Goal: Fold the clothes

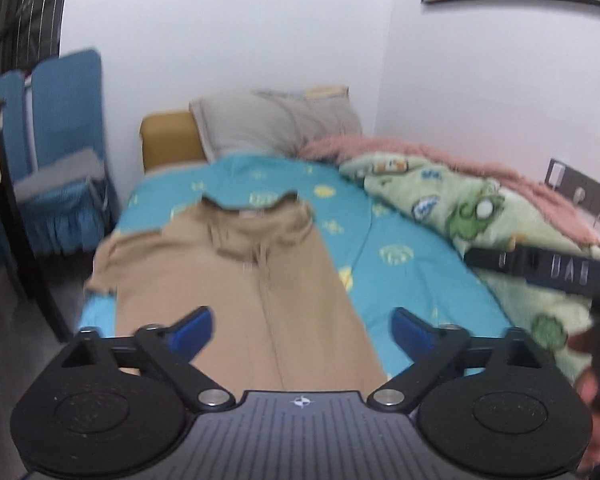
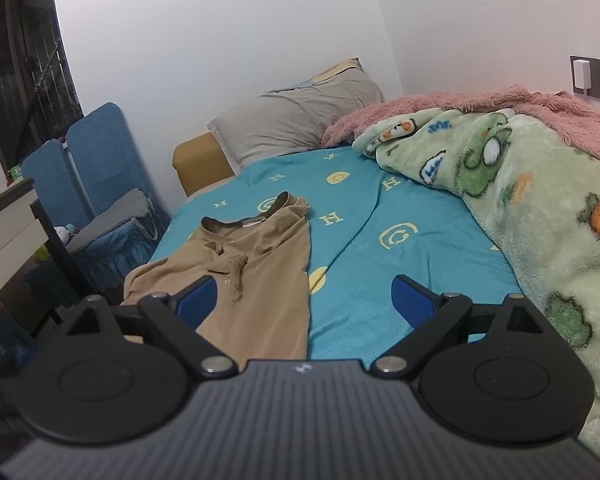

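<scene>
Tan shirt (image 2: pixel 256 264) flat on blue sheet (image 2: pixel 400 280), centre-left of right view, collar toward pillow (image 2: pixel 300 120).
Left gripper (image 1: pixel 302 326): fingers wide, empty, above shirt.
Right gripper (image 2: pixel 302 300): fingers wide, empty.
Step, likely: between folds.
Next: pinch shirt edge, fold across.

My left gripper (image 1: pixel 302 330) is spread wide with nothing between its blue pads (image 1: pixel 194 330), above a tan shirt (image 1: pixel 236 280) lying flat on the blue sheet (image 1: pixel 412 248). A grey pillow (image 1: pixel 276 122) lies beyond, a green blanket (image 1: pixel 480 216) to the right, where my other gripper (image 1: pixel 540 268) pokes in.
</scene>
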